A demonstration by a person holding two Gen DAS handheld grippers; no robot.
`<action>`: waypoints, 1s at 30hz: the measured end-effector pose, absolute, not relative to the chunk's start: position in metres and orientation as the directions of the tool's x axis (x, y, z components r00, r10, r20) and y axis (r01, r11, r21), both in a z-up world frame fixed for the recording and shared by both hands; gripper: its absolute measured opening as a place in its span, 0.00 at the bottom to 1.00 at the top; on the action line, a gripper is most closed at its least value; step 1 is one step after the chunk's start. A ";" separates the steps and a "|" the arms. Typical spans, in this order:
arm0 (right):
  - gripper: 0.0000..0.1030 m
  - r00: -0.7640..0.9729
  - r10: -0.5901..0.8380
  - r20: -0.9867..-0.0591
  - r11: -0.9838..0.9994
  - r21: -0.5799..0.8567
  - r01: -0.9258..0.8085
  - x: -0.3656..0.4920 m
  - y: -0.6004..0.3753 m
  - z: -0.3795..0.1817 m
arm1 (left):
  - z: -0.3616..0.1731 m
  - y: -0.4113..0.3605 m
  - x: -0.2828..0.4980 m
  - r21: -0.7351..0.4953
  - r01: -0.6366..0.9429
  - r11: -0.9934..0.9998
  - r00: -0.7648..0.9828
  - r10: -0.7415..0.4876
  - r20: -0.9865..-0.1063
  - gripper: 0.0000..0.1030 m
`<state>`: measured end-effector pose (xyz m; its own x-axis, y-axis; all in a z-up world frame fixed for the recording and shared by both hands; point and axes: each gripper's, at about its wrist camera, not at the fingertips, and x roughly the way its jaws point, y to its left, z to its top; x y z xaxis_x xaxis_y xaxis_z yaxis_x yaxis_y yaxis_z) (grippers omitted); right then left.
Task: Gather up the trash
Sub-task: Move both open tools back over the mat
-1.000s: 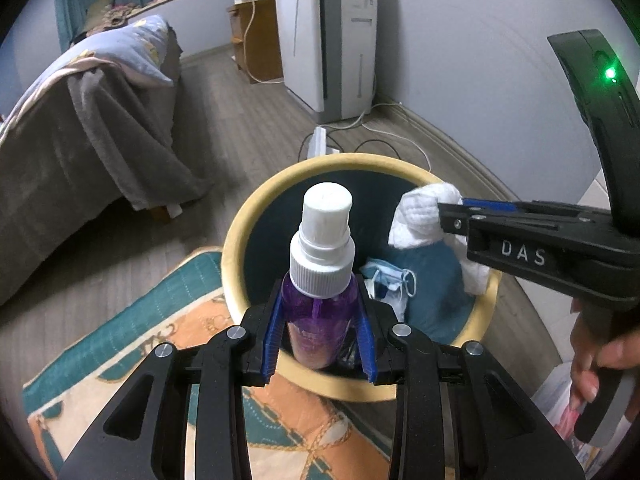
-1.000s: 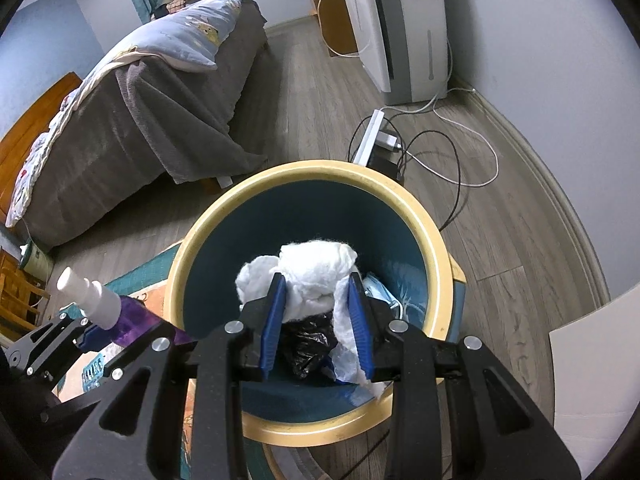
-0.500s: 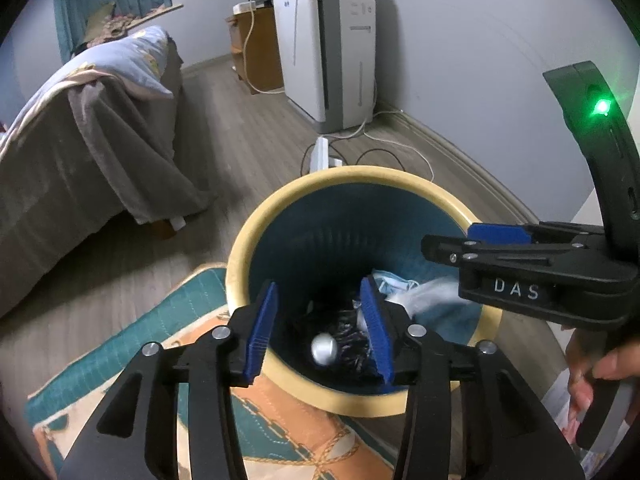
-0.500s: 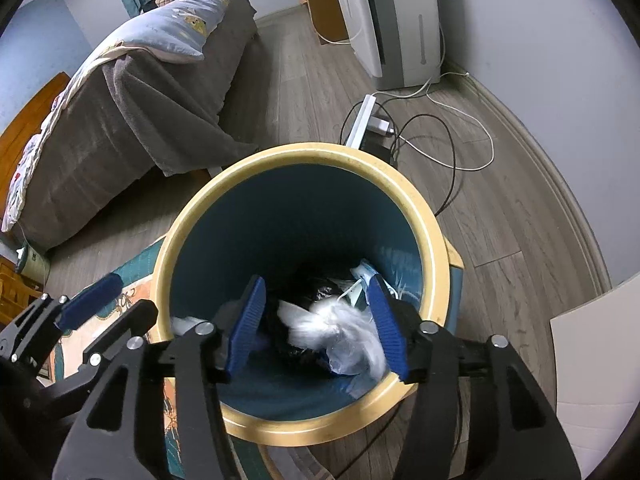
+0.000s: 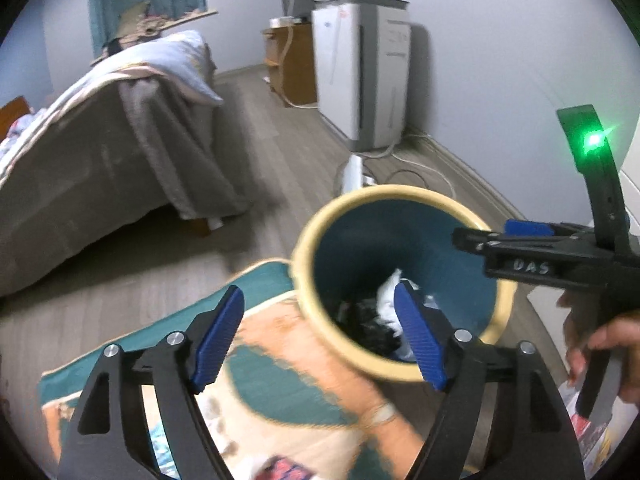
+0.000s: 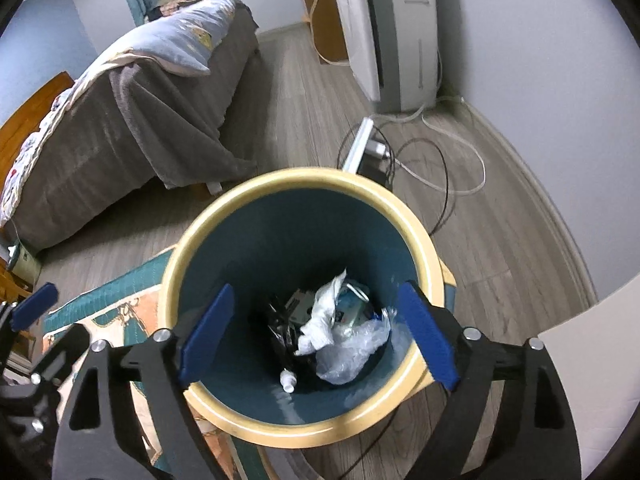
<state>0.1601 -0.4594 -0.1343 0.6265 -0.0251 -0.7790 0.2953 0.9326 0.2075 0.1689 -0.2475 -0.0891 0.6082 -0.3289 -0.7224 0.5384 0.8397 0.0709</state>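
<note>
Lying at the bottom of the round teal wastebasket with the cream-yellow rim (image 6: 276, 184), the collected trash forms a loose heap: a crumpled white tissue wad (image 6: 322, 320), a clear crinkled plastic bag (image 6: 352, 354), some black plastic film (image 6: 280, 332), and a small white-capped bottle (image 6: 288, 381) on its side, cap toward the near wall. Nothing of it reaches anywhere near the rim.

Directly above the basket's mouth hangs the right claw (image 6: 316, 336), its blue-padded fingers (image 6: 208, 332) spread wide with nothing between them; the heap lies straight below and ahead of it. The left claw (image 5: 320, 340) is likewise spread wide and empty, but sits off to the basket's left over the patterned teal-and-orange rug (image 5: 280, 384), so that only its right pad overlaps the rim. The left view is motion-blurred, so finer detail there cannot be told.

Judged from this, the drop into the basket is done and both claws are free. Any further trash would have to be found outside the basket. Which claw is nearer to it cannot be said, since none is clearly visible on the grey wood-plank floor (image 6: 500, 240).

Beyond stand a bed draped in a grey blanket (image 6: 120, 128), a white floor appliance (image 6: 392, 32) against the wall, and a power strip with tangled cables (image 6: 372, 148) just behind the basket.
</note>
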 end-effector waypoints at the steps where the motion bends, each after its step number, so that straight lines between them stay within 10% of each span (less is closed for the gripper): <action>1: 0.89 0.632 -0.030 -0.774 0.935 0.202 0.292 0.160 -0.455 -0.132 | -0.086 -0.236 0.170 0.079 0.522 0.850 0.619 -0.313 -0.721 0.83; 30: 0.94 0.523 0.168 -0.836 0.974 0.057 -0.220 0.159 -0.255 -0.160 | -0.114 0.009 0.131 0.108 0.267 0.958 0.608 -0.080 -0.790 0.94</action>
<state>0.1587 -0.2549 -0.1600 0.5226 0.1675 -0.8360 -0.2201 0.9738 0.0575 0.1309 0.0086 -0.1143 0.6081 -0.0804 -0.7898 0.2668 0.9577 0.1080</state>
